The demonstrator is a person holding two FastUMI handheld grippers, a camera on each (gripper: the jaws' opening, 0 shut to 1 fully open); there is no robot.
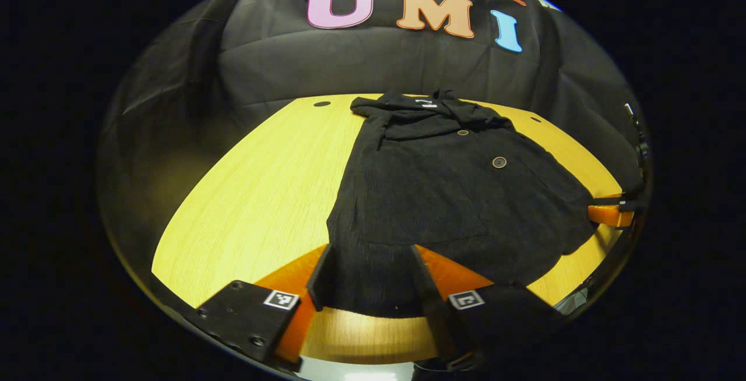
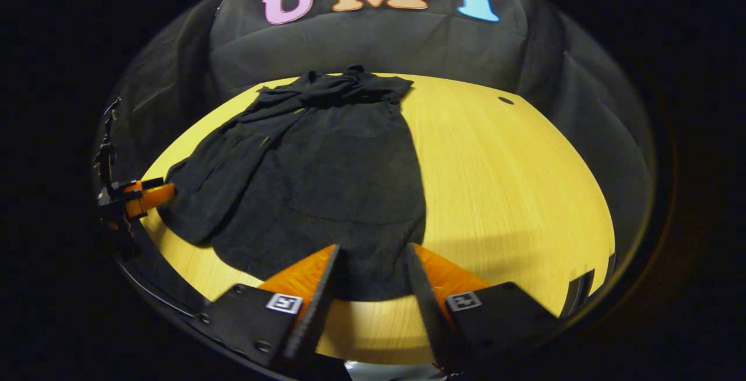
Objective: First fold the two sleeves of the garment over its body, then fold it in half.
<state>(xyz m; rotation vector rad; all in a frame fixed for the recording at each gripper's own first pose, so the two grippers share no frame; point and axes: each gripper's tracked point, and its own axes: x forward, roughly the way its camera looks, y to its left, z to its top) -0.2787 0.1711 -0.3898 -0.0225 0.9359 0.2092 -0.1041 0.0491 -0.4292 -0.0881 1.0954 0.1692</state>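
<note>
While both sets of jaws stand wide, the garment's (image 1: 443, 194) hem lies between left gripper (image 1: 370, 273) and right gripper (image 2: 368, 273) fingers.

wooden table (image 1: 262, 194), black garment (image 1: 443, 194) lying flat

A yellow wood-grain table (image 1: 262, 194) stretches ahead of the jaws under warm light, with small dark round holes (image 2: 506, 100) near its far corners, and beyond its far edge hangs the wrinkled black cloth wall (image 1: 326, 60) of the booth.
</note>
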